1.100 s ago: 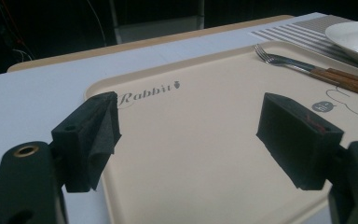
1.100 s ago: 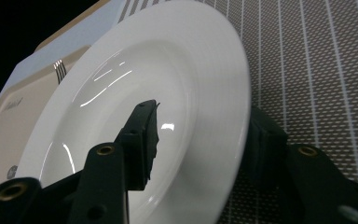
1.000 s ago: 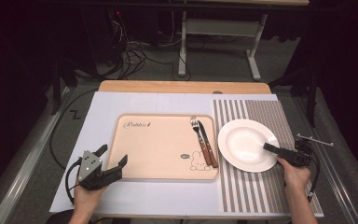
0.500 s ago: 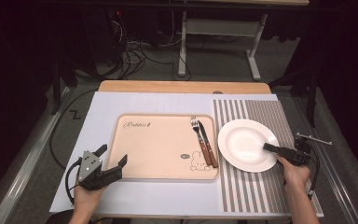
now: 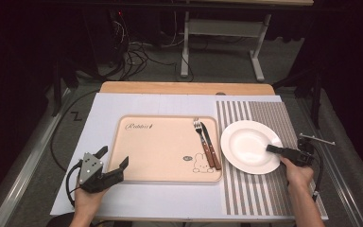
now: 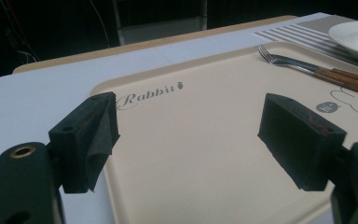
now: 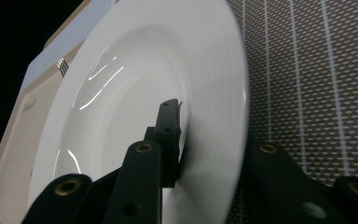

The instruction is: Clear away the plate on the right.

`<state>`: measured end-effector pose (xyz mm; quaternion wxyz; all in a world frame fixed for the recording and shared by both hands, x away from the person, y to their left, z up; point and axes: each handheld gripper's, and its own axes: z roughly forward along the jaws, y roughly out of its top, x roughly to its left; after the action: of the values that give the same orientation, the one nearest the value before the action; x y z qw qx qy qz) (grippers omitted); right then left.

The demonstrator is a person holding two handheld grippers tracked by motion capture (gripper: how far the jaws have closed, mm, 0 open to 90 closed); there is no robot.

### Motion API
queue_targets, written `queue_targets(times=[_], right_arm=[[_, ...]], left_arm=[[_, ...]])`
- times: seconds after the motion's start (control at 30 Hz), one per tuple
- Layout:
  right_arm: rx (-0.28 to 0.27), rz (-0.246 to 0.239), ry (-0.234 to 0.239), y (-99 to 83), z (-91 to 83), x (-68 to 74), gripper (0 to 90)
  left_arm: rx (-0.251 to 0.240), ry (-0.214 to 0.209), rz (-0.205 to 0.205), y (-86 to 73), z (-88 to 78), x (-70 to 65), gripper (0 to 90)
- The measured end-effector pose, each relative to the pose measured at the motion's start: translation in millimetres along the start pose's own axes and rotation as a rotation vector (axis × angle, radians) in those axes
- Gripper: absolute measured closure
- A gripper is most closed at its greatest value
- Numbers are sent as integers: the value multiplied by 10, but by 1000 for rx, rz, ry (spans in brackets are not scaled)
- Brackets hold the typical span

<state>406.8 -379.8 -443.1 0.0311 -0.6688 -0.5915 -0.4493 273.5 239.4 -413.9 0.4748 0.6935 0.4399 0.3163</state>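
My right gripper (image 5: 275, 149) is clamped on the near rim of the white plate (image 5: 246, 144), one jaw above and apparently one beneath. Since a second ago nothing has shifted; the lift is pending. The plate sits on the striped mat (image 5: 283, 118), round, without long axis. My left gripper (image 5: 105, 166) stands open at the tray (image 5: 165, 142) corner.

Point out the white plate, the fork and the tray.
white plate (image 5: 246, 144), high view, on the bare centre of its well.
fork (image 5: 199, 128), high view, on its metal neck just below the tines.
tray (image 6: 186, 140), left gripper view, on its bare beige floor under the Rabbit lettering.
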Motion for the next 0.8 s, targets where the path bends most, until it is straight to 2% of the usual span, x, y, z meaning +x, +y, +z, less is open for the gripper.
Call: queue_targets(times=[0.23,0.43,0.8], right_arm=[[1,18,21,-3,14,-14,772],[-4,35,58,-2,-5,-7,796],[-40,57,96,-3,-19,44,837]], left_arm=[[-1,-2,-6,0,1,7,203],[-1,-1,-9,0,3,9,203],[-2,-5,-12,-1,4,13,203]])
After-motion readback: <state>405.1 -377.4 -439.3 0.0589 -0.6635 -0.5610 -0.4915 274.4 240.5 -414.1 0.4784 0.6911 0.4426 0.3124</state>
